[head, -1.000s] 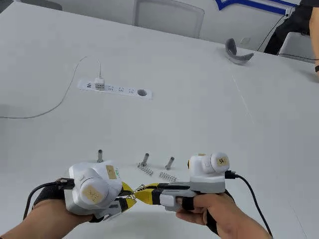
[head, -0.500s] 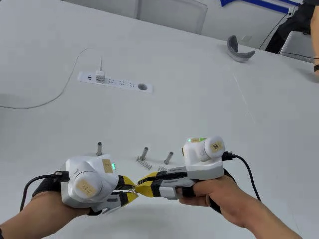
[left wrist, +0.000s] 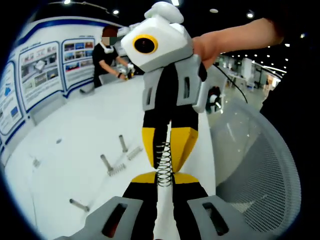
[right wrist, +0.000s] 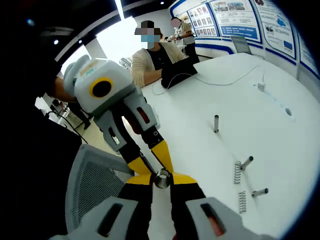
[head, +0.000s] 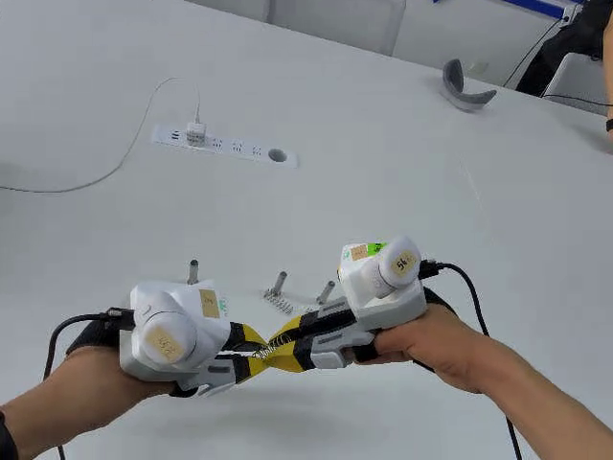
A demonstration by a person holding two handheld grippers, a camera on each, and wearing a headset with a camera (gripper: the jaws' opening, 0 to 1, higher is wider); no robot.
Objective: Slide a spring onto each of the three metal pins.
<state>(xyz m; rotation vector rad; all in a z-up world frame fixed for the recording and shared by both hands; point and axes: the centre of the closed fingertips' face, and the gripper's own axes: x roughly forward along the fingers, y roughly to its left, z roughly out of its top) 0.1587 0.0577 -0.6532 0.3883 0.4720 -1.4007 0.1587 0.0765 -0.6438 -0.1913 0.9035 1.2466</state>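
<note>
Three short metal pins stand on the white table (head: 402, 192): left pin (head: 192, 271), middle pin (head: 279, 283), right pin (head: 327, 290). One loose spring (head: 279, 304) lies by the middle pin; the gripper views also show a second loose spring (right wrist: 242, 202). Near me, above the table, my left gripper (head: 251, 353) and right gripper (head: 278, 345) meet tip to tip. Both are shut on a third spring (left wrist: 164, 162), each on one end. It appears end-on as the held spring (right wrist: 161, 178) at the right gripper's tips.
A white power strip (head: 222, 147) with a plugged cable lies at the far left. A grey curved piece (head: 466, 84) sits at the far right. A mesh chair (left wrist: 260, 165) stands near the table edge. People sit at the table's far end (right wrist: 160, 60).
Both grippers have risen slightly with their tips still together on the spring. The right gripper has tilted and shifted left. The head camera has shifted too.
</note>
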